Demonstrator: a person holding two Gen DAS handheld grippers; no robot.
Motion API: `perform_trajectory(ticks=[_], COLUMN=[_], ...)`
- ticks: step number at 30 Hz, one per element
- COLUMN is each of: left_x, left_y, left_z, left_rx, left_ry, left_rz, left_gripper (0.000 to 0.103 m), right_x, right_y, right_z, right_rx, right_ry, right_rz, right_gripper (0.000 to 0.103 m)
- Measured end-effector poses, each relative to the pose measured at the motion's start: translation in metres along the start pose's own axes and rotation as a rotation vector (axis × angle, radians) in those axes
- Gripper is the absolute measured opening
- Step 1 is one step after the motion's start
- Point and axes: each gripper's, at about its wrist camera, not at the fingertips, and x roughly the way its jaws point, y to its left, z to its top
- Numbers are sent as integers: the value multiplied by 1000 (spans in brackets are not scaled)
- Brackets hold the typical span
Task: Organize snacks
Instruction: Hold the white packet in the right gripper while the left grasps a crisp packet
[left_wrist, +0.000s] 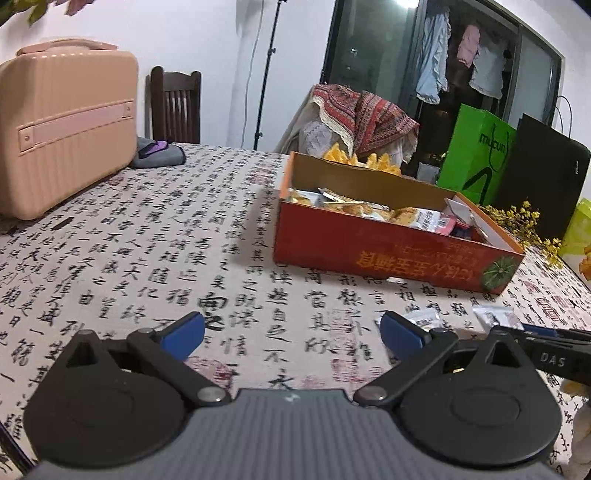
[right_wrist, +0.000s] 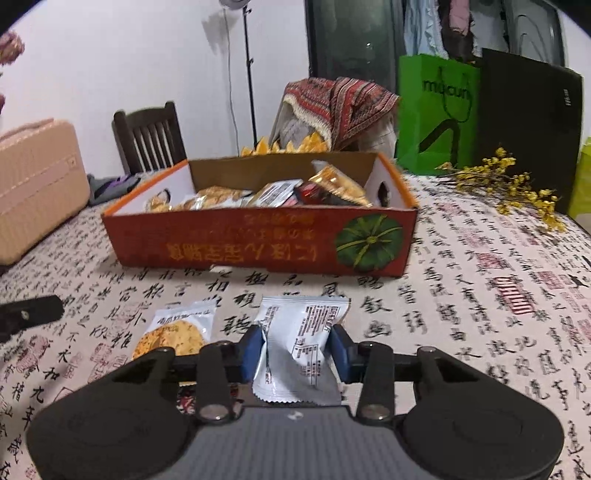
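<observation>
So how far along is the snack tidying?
Mostly done: the orange box already holds a pile of packets. In hand: the right gripper is pinching a white snack packet. Left: one cracker packet on the tablecloth; the left gripper is open, empty.

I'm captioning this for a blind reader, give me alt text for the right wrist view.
The right gripper pinches a white snack packet on a calligraphy tablecloth. A second packet lies beside it, with an orange box of snacks behind.
</observation>
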Motion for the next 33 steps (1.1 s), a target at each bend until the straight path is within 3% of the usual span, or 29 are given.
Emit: perform_trajectory(ticks=[13,21,28,33], left_x=[27,48,55,58], left_y=[-72,-113,-126,-130], left_z=[-1,-9,-16,-20], left_rx=[52,111,148,160], left_ry=[88,124,135,149], left_rz=[-61,24,75,86], left_gripper=[103,103,103,93], right_x=[-32,-36,-34,-33], right_y=[-66,-88,-93,-93], right_z=[-13,-25,-29,-30], right_rx=[115,166,181,186], right_ry=[-80,-85,-83,-81], right_rz=[-60,-53,-28,-16], right_gripper=[40,40,40,40])
